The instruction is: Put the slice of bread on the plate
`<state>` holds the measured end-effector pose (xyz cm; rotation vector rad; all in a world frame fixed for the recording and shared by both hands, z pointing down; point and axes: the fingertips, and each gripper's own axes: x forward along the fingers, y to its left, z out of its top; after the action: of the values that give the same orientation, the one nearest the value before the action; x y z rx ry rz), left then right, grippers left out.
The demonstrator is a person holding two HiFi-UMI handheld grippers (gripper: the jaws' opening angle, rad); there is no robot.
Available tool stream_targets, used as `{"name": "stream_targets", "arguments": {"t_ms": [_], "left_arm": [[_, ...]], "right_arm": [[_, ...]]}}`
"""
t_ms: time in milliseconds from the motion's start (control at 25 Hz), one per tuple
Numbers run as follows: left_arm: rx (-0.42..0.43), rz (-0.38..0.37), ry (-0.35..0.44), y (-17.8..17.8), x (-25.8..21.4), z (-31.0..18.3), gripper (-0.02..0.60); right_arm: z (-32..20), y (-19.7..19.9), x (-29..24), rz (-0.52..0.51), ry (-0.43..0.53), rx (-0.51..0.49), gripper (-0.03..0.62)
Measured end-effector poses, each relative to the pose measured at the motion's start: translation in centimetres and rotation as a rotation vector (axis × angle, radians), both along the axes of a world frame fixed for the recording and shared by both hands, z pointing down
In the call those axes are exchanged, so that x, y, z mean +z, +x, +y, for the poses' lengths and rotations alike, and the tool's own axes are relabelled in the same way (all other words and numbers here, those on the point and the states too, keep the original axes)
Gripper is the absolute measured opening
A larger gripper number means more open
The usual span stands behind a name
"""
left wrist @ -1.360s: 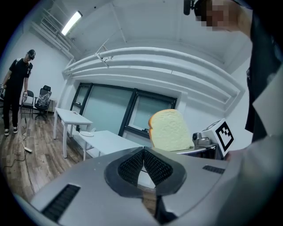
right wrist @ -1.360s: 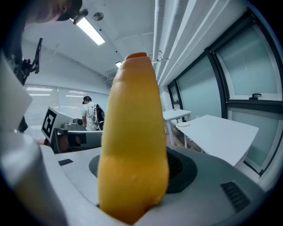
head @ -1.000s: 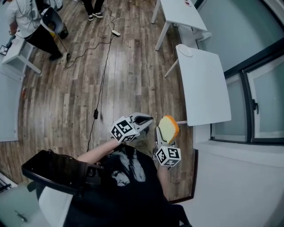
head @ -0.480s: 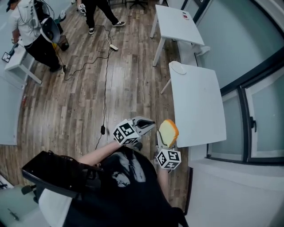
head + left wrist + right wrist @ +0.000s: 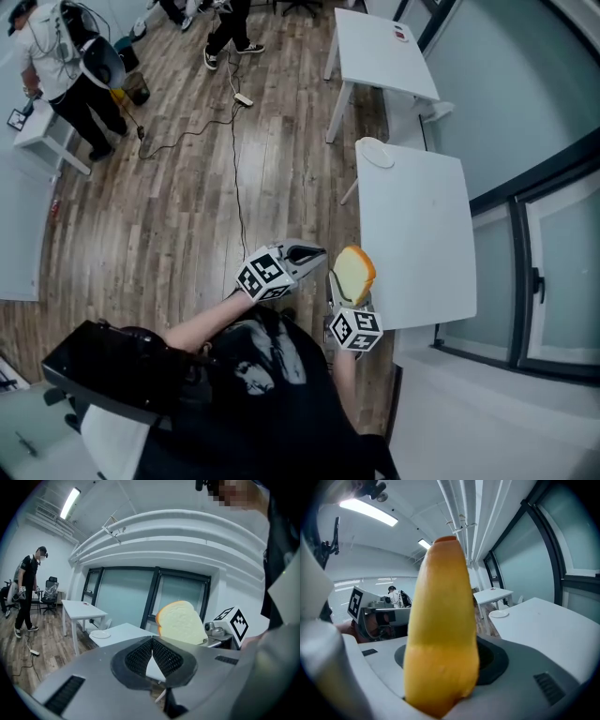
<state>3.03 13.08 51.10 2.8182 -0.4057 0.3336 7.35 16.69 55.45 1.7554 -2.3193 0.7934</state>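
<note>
No legible text, labels or numbers anywhere.

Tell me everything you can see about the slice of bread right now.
The slice of bread looks pale and soft on its face, with an orange-brown crust round a domed top. Whole, it stands upright on edge, its lower part clamped between the jaws of the right gripper, the only thing touching it. It is held in the air by the near end of the white table, well short of the plate at the far end.
</note>
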Motion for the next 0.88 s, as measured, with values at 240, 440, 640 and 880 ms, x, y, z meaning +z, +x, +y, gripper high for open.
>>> {"name": "stream_targets", "arguments": {"t_ms": [240,440,640,880], "left_arm": [[-0.004,0.024,-0.022,0.4,0.4,-7.9,0.006],[0.014,0.047,-0.055,-0.1,0.9,-14.1,0.006],[0.039,0.038,-0.1,-0.4,3.8,-17.7,0.006],[0.036,0.02,-0.127,0.8,4.8,-22.5,0.006]], "right_arm": [[-6.5,0.3,1.3,0.001,-0.041,0.011,0.198],[-12.7,0.4,1.6,0.034,-0.062,0.037,0.198],[-16.1,-0.1,2.5,0.061,-0.07,0.044,0.198],[-20.8,1.0,3.6,0.071,-0.118,0.037,0.198]]}}
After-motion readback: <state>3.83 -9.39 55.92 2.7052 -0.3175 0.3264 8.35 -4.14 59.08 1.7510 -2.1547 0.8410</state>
